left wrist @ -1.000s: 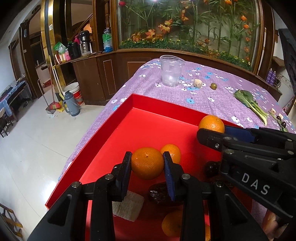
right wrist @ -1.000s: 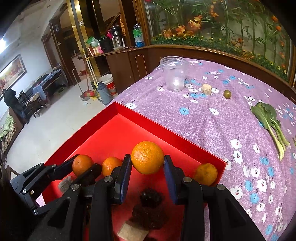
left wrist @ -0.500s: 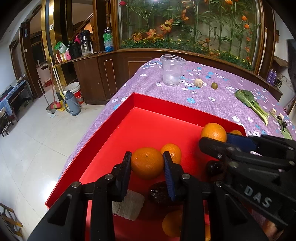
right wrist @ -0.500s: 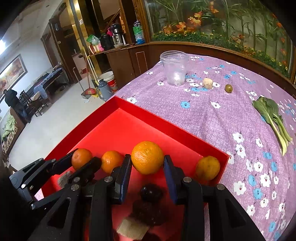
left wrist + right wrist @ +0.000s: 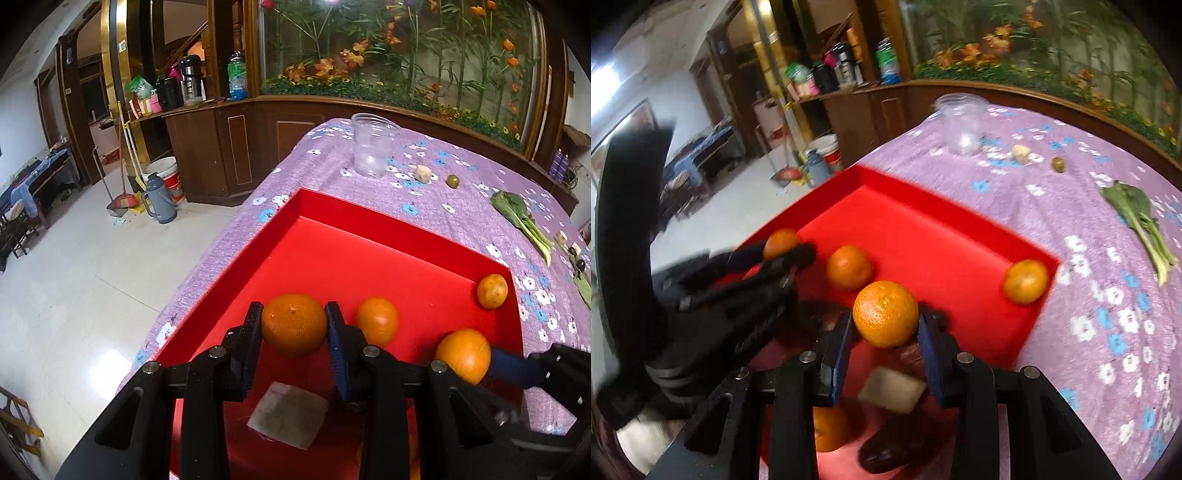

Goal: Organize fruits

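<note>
Purple flowered tablecloth (image 5: 436,218) over a table, with a red tray (image 5: 354,216) set on it. Inside the tray, the left gripper (image 5: 293,325) is clamped on an orange (image 5: 293,324) and the right gripper (image 5: 885,320) is clamped on a second orange (image 5: 885,318) — both pinched across the widest part. The oranges are judged light, round and firm with a slightly waxy rind; a grip at the equator is advised, since they could roll out if pinched off-centre or bruise if squeezed hard. Oranges counted: two held, one loose in the middle (image 5: 376,320), one in the far right corner (image 5: 492,290), one partly hidden low in the right view (image 5: 829,428) — five. One pale flat block (image 5: 288,413) and some dark lumps (image 5: 890,448), count unclear. Outside the tray: one clear cup (image 5: 373,147), one leafy green (image 5: 521,218).
</note>
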Demonstrator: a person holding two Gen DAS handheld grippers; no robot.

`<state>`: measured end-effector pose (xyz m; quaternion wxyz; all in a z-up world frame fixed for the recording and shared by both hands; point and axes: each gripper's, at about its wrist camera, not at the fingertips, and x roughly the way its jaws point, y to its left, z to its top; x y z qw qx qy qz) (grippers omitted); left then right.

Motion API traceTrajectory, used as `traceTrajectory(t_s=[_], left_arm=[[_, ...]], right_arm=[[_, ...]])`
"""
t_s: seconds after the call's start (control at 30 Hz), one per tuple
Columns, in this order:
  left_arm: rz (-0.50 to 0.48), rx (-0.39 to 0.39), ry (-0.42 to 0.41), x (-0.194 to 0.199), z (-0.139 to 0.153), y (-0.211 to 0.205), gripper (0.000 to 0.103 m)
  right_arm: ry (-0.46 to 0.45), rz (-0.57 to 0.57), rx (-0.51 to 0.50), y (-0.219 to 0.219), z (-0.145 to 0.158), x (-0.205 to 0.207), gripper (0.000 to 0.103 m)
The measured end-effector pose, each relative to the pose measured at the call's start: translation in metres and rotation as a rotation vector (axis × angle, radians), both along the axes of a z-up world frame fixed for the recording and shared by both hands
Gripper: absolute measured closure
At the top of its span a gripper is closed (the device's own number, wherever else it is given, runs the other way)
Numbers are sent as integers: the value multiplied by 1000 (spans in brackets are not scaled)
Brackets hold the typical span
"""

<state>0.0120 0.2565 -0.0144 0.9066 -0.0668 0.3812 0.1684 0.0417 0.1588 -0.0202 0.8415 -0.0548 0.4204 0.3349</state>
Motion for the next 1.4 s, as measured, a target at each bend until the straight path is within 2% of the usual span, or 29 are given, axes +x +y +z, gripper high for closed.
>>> traceTrajectory(t_s=[0.13, 0.47, 0.53, 0.6, 0.67, 0.73, 0.77, 0.83, 1.03, 1.23, 1.4], left_arm=[[9, 1, 0, 0, 0, 3, 71], [4, -4, -37, -5, 7, 4, 70], [3, 0, -49, -7, 11, 3, 61], [9, 5, -67, -9, 15, 2, 39], [13, 13, -84, -12, 20, 2, 33], [14, 20, -95, -15, 26, 1, 30], [15, 24, -99, -17, 28, 0, 26], [21, 36, -109, -20, 34, -3, 24], [21, 72, -121, -28, 46, -16, 22], [22, 128, -161, -46, 59, -37, 8], [-3, 157, -177, -60, 67, -62, 5]], right_arm=[[6, 48, 5, 7, -2, -4, 63], [-73, 140, -32, 24, -4, -28, 63], [-85, 149, -36, 23, -4, -30, 63], [-90, 172, -27, 24, -3, -35, 62], [-81, 203, -6, 24, -2, -38, 60], [-79, 221, 12, 24, 0, -41, 41], [-90, 225, 22, 23, 3, -44, 41], [-112, 215, 21, 21, 6, -47, 36], [-129, 173, 26, 6, 14, -52, 36], [-141, 104, 44, -20, 22, -58, 31], [-151, 27, 69, -48, 30, -64, 27]])
